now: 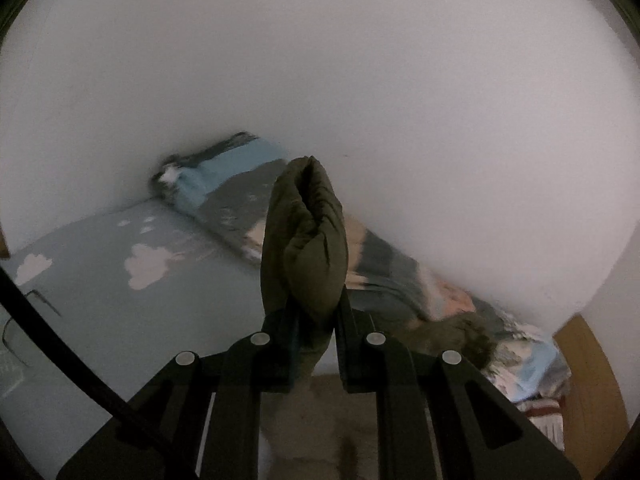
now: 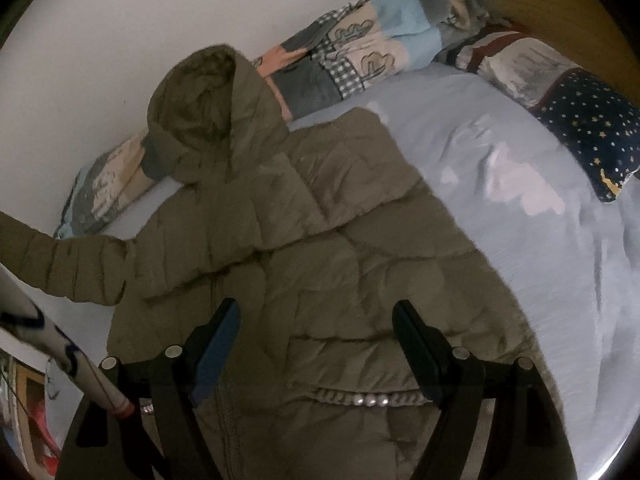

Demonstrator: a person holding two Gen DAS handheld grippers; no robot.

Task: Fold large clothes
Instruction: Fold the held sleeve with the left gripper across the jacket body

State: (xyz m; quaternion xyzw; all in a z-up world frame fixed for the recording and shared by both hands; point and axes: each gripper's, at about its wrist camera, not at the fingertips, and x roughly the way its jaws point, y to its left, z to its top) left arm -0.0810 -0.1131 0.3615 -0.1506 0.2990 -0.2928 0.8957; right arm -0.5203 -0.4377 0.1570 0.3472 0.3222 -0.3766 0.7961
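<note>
The olive-green quilted puffer jacket with a hood lies front up on the bed's pale blue sheet with white cloud prints, its hood pointing toward the white wall and resting on the rolled patchwork blanket that runs along that wall. One sleeve stretches off to the left edge of the right wrist view and rises clear of the sheet; its cuff end stands folded double between the fingers of the left gripper, which are pressed together on it. Holding the cuff up this way looks meant to carry the sleeve across the jacket's body for a first fold. The right gripper hovers over the lower chest, its fingers spread wide with nothing between them, likely ready to pin or smooth the body while the sleeve comes over.

The jacket is puffy, with horizontal stitched channels, a centre zip and a pale knitted band showing near the hem. It lies fairly flat but bulky, so folds will probably spring back. A dark star-patterned cushion sits at the far right, well apart from it.
</note>
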